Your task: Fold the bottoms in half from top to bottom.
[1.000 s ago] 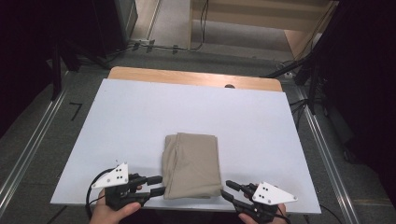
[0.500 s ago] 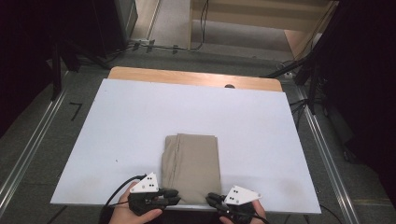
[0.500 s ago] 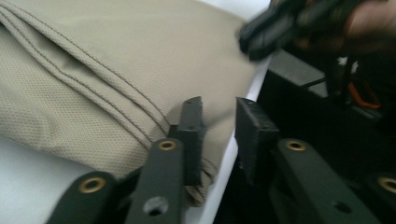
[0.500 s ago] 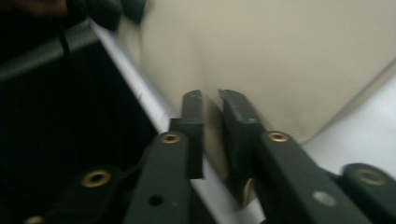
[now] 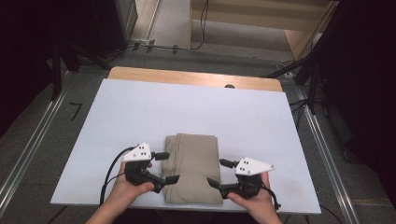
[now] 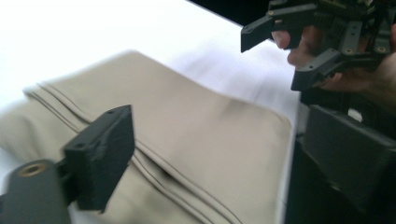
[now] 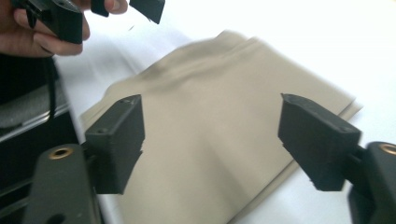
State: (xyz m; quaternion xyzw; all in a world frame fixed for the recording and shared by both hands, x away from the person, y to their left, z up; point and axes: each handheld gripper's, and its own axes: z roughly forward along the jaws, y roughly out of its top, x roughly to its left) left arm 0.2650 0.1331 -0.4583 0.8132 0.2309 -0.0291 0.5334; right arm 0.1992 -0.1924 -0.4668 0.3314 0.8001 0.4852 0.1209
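fingers wide on both sides, nothing clamped. left gripper [image 5: 167, 167] jaws have just been opening, spread apart at the cloth's 9 o'clock edge, tips at the fabric border, pads not pressing it. right gripper [image 5: 217, 172] jaws have just been opening too, spread at the cloth's 3 o'clock edge, no grip. folded tan cloth [image 5: 193, 167] lies flat on the white table [image 5: 196, 107], toward 6 o'clock of the board, near edge close to the table's front edge, between the two grippers. left gripper view: cloth [image 6: 196, 140] under and between the black jaws, seam lines visible, other gripper [image 6: 322, 35] at 1 o'clock. right gripper view: cloth [image 7: 219, 126] lies below the gap between the parted jaws, other gripper [image 7: 56, 16] at 11 o'clock. both gripper views a bit blurred.
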